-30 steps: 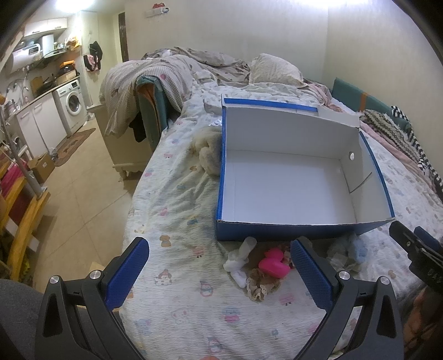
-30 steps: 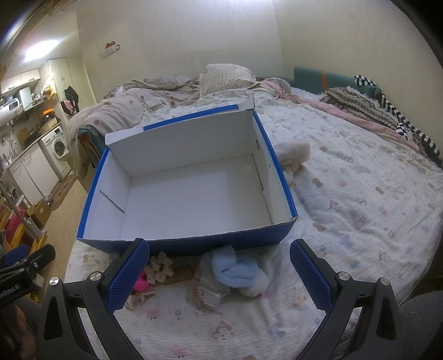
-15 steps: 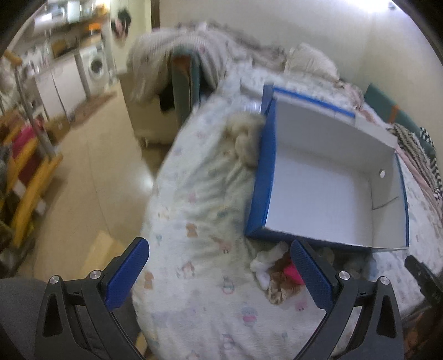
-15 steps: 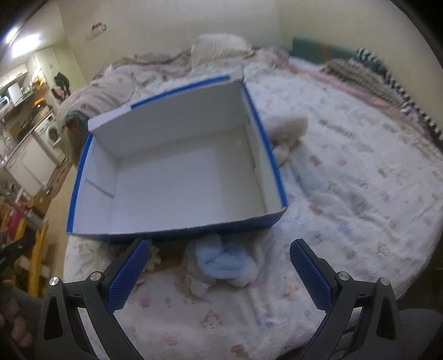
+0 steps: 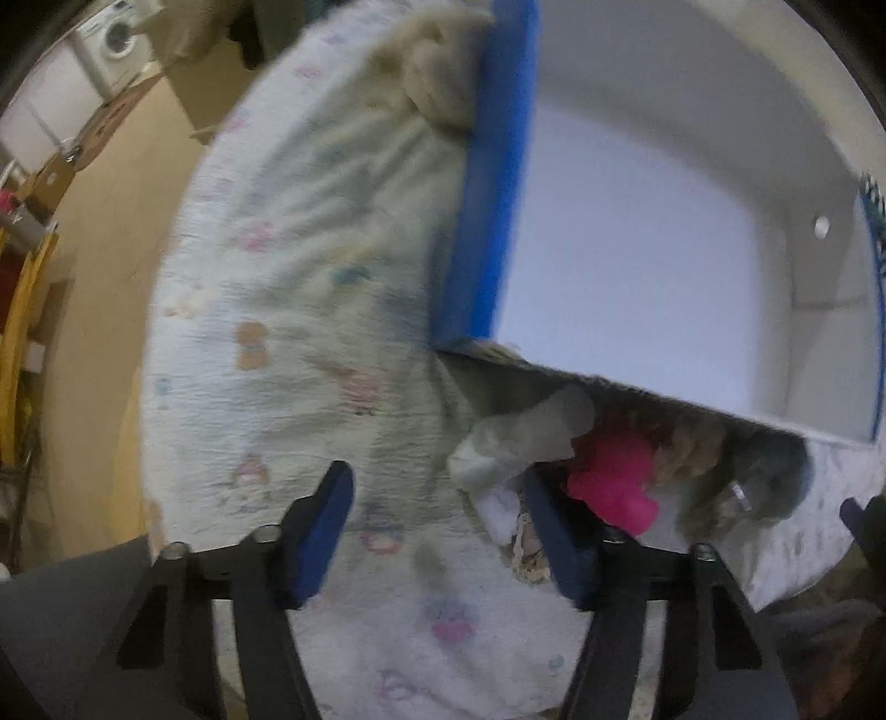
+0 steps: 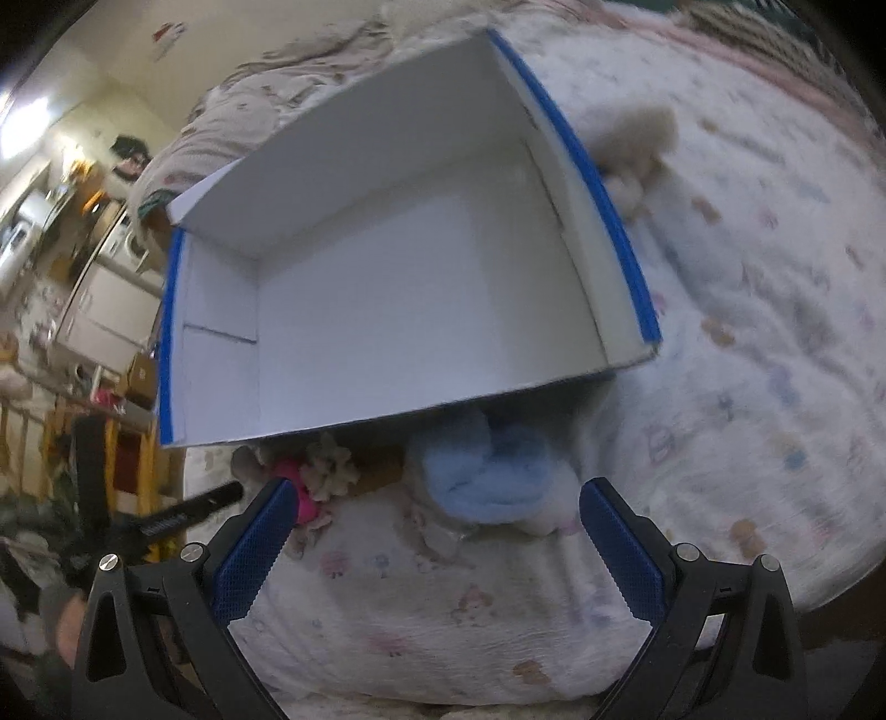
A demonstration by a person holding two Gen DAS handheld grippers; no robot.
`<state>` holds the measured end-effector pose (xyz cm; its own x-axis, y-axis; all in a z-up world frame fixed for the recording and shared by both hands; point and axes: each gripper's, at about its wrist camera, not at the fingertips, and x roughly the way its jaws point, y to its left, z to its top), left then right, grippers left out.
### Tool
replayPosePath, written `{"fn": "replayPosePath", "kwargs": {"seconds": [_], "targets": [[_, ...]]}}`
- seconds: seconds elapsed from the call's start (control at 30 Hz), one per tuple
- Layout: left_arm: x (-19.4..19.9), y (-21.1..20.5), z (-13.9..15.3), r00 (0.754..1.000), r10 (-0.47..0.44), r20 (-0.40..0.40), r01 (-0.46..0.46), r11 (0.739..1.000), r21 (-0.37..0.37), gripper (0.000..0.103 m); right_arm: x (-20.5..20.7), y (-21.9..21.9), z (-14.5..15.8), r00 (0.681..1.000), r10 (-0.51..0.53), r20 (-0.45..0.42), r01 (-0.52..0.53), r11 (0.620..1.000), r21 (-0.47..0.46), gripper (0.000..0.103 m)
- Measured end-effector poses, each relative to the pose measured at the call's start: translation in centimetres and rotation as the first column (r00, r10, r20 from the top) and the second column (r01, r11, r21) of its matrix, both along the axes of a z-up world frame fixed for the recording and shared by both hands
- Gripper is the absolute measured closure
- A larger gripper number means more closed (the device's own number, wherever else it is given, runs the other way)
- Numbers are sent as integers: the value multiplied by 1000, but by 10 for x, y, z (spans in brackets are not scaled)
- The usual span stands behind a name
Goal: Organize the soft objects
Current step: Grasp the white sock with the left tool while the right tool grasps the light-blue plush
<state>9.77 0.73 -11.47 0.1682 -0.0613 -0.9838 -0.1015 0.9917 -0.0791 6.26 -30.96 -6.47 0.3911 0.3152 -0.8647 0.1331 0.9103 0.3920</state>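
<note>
An open white box with blue outer walls (image 5: 493, 183) (image 6: 620, 221) lies on the bed. In front of its near wall sits a heap of soft things: a white cloth piece (image 5: 509, 437), a pink toy (image 5: 614, 476) (image 6: 293, 476), a cream flower-shaped piece (image 6: 329, 465) and a light blue fluffy item (image 6: 487, 471). My left gripper (image 5: 443, 526) points down at the sheet just left of the heap. Its jaws are closing with only sheet between them, and the right finger (image 5: 554, 537) is beside the white cloth. My right gripper (image 6: 437, 548) stands open just short of the blue item.
A beige plush (image 5: 432, 72) (image 6: 637, 144) lies against the box's outer side. The patterned bedsheet (image 5: 288, 332) ends at the bed's edge, with bare floor (image 5: 111, 266) beyond. Kitchen units and a washing machine (image 5: 116, 39) stand further off. The left gripper's arm (image 6: 183, 515) shows in the right wrist view.
My left gripper has dropped toward the bed and tipped downward, and its jaws have narrowed. The right gripper has sunk and moved closer to the blue item, still wide open.
</note>
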Motion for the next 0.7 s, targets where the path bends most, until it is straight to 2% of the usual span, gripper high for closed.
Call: {"fn": "replayPosePath", "kwargs": {"seconds": [0.13, 0.2, 0.27, 0.37, 0.47, 0.6, 0.7], "targets": [[6, -16, -15, 998, -58, -18, 59, 998, 25, 50, 0, -7, -13, 999, -35, -40, 36, 998, 43, 0], [8, -22, -22, 997, -78, -20, 79, 996, 34, 55, 1, -11, -18, 997, -51, -53, 55, 996, 69, 0], [10, -26, -27, 995, -93, -23, 94, 995, 44, 66, 1, -14, -21, 996, -68, -62, 73, 995, 73, 0], [11, -33, -30, 992, -127, 3, 127, 988, 83, 76, 3, -16, -24, 994, -72, -79, 79, 993, 90, 0], [7, -36, -31, 990, -141, 20, 139, 986, 95, 77, 3, -18, -27, 992, -79, -94, 87, 992, 86, 0], [3, -28, -23, 992, -123, 40, 121, 991, 53, 78, 3, -23, -35, 988, -104, -118, 112, 992, 60, 0], [-5, -16, -6, 992, -105, 65, 103, 994, 35, 78, 8, -26, -42, 982, -124, -144, 133, 990, 56, 0]]}}
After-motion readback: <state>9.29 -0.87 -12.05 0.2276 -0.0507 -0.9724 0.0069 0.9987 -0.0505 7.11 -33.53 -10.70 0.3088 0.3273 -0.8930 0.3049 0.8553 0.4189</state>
